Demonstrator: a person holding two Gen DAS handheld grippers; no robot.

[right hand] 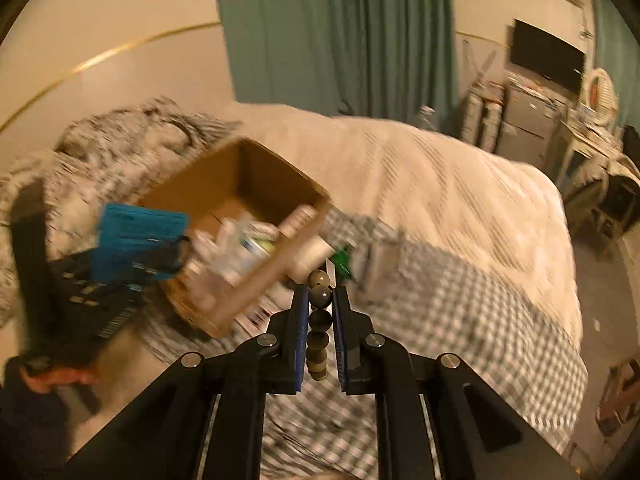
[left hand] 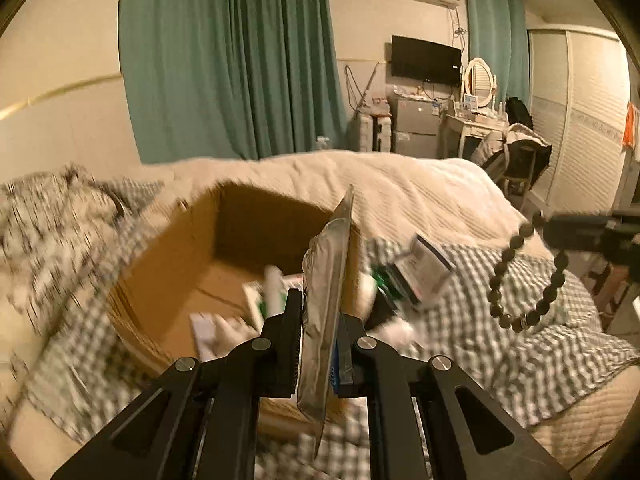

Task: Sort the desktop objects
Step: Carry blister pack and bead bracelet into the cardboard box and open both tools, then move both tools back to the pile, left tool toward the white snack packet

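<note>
- Your left gripper [left hand: 320, 316] fills the bottom centre of the left wrist view, its black fingers clenched on a flat silvery packet [left hand: 326, 300] that stands on edge between them.
- That packet is thin and foil-like with a crinkled sealed rim; from the right wrist view, at left of frame, its other face shows bright blue [right hand: 138, 236].
- Your right gripper [right hand: 320, 312] sits at bottom centre of its own view, fingers closed on a bead bracelet [right hand: 320, 320]; round, dull olive-grey beads run in a line between the blue pads.
- At the right edge of the left wrist view, the same bracelet [left hand: 524, 276] hangs as a loop below the right gripper's tip [left hand: 568, 232].
- Behind the packet, an open cardboard box [left hand: 172, 264] rests on the checked bedspread [left hand: 500, 344], holding white tubes and small cartons, too blurred to name.
- Just right of the box, more small packages [left hand: 420, 272] lie on the bedspread.
</note>
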